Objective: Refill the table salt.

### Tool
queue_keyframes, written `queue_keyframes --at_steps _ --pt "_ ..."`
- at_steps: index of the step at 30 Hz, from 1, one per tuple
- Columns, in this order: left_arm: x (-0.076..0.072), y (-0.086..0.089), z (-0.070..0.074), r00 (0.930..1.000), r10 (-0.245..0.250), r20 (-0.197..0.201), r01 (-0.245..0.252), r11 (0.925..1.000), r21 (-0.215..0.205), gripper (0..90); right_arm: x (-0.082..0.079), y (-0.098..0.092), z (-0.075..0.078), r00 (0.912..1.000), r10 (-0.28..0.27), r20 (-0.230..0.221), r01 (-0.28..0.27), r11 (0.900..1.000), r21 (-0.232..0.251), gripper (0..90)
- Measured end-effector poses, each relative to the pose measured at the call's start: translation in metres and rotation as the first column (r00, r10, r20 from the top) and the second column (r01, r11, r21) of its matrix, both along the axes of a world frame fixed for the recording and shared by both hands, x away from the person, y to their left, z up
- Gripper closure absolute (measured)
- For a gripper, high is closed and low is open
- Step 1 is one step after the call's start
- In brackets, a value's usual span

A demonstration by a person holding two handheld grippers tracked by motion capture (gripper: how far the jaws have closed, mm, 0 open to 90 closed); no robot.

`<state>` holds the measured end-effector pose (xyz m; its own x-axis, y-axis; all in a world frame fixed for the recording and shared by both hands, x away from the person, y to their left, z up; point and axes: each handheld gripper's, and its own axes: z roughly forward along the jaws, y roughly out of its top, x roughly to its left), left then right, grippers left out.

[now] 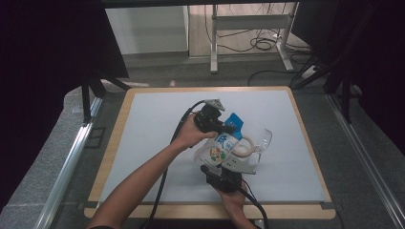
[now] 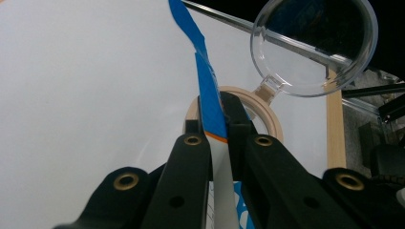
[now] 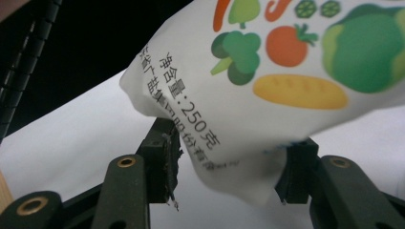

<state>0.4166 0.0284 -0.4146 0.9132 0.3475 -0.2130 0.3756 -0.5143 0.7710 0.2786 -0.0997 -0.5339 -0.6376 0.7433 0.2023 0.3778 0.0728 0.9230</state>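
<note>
- We see a white bag (image 1: pixel 218 150) printed with vegetables and a blue top edge, held up just above the grey table mat (image 1: pixel 143 143), near its middle and toward the person's side.
- The left gripper (image 1: pixel 228 128) has its jaws closed tight on the blue top edge of the bag; in the left gripper view (image 2: pixel 218 125) the thin blue strip (image 2: pixel 209 90) runs up between the two black pads, pinched flat.
- The right gripper (image 1: pixel 229 168) sits below the bag, at its lower end. In the right gripper view (image 3: pixel 229 171) the bottom corner of the bag (image 3: pixel 267 95) hangs between the jaws, which stand partly apart. The left pad (image 3: pixel 165 157) is touching the bag's side; whether the far pad presses it we cannot tell, so we read no firm grip here.
- A roll of tape (image 1: pixel 242 146) lies on the mat just beside the bag, on its right.
- A clear plastic lid (image 1: pixel 262 139) with a small tab sits right next to the roll, tilted up; in the left gripper view (image 2: pixel 315 45) its tab meets the roll's rim (image 2: pixel 267 107).
- Both hands come in from the near edge of the table, one to each gripper.
</note>
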Motion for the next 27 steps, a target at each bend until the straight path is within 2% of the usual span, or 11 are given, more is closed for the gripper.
queue_keyframes --at_steps 9,14,19,25,27 --pt "-0.003 0.001 0.000 1.0000 0.000 -0.002 0.000 0.9999 -0.010 89.6 0.002 -0.002 -0.002 0.9997 -0.014 -0.020 0.014 1.000 -0.022 48.6" --pt "-0.005 0.003 0.000 1.0000 0.003 -0.005 -0.004 0.9994 -0.034 89.6 0.004 -0.002 -0.002 0.9984 -0.026 -0.050 0.024 0.999 -0.045 48.5" --pt "-0.008 0.006 0.002 1.0000 -0.007 0.001 0.007 0.9996 -0.029 89.6 0.007 -0.003 -0.003 0.9963 -0.031 -0.081 0.026 0.998 -0.065 47.0" --pt "-0.010 0.010 0.003 1.0000 -0.001 0.000 0.001 0.9988 -0.049 89.6 0.008 -0.006 -0.003 0.9957 -0.036 -0.085 0.030 0.997 -0.070 46.1" --pt "-0.009 0.012 0.003 1.0000 -0.002 0.006 0.003 0.9990 -0.044 89.6 0.008 -0.007 -0.002 0.9961 -0.036 -0.081 0.030 0.997 -0.073 45.8"
